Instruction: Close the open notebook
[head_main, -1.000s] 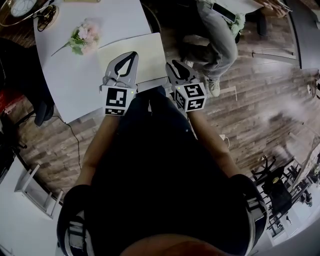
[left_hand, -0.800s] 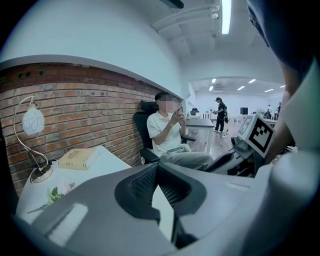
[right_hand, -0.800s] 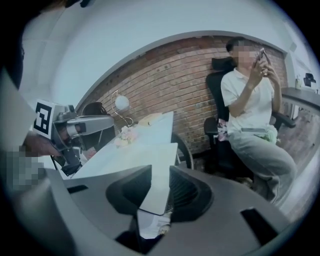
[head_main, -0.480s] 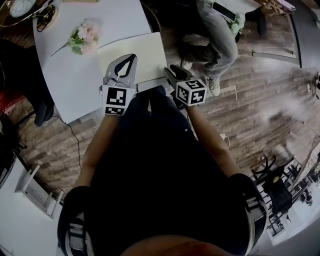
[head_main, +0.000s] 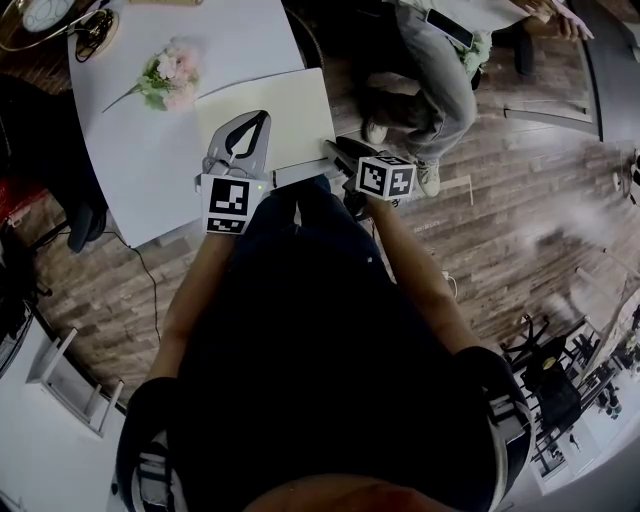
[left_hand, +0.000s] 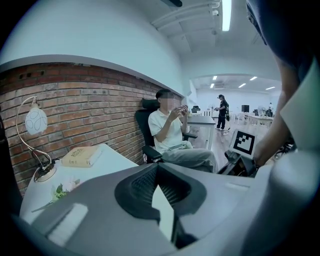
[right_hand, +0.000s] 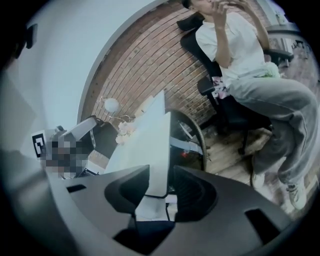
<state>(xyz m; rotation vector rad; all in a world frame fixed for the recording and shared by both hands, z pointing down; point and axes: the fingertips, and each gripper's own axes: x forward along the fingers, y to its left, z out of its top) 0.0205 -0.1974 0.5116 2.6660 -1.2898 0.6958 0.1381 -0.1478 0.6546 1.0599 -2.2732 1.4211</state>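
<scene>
A cream notebook (head_main: 275, 105) lies flat on the white table (head_main: 150, 150), showing one plain face near the table's right front corner. My left gripper (head_main: 262, 116) rests over its near left part, jaws shut tip to tip; in the left gripper view (left_hand: 158, 166) only pale surface shows through the loop behind the tips. My right gripper (head_main: 331, 149) sits rolled on its side at the notebook's near right corner. Its jaws (right_hand: 160, 169) are opening, astride a white slab edge (right_hand: 159, 150). Whether that edge is notebook or table I cannot tell.
A flower sprig (head_main: 165, 78) lies on the table's far left. A lamp (left_hand: 35, 121) and a thick book (left_hand: 82, 156) stand by the brick wall. A seated person (head_main: 440, 70) and an office chair (right_hand: 220, 100) are close beyond the table's right side, over wooden floor.
My right gripper has rolled onto its side and sunk to the table's near right corner, and its marker cube has turned. The left gripper and the notebook have stayed put.
</scene>
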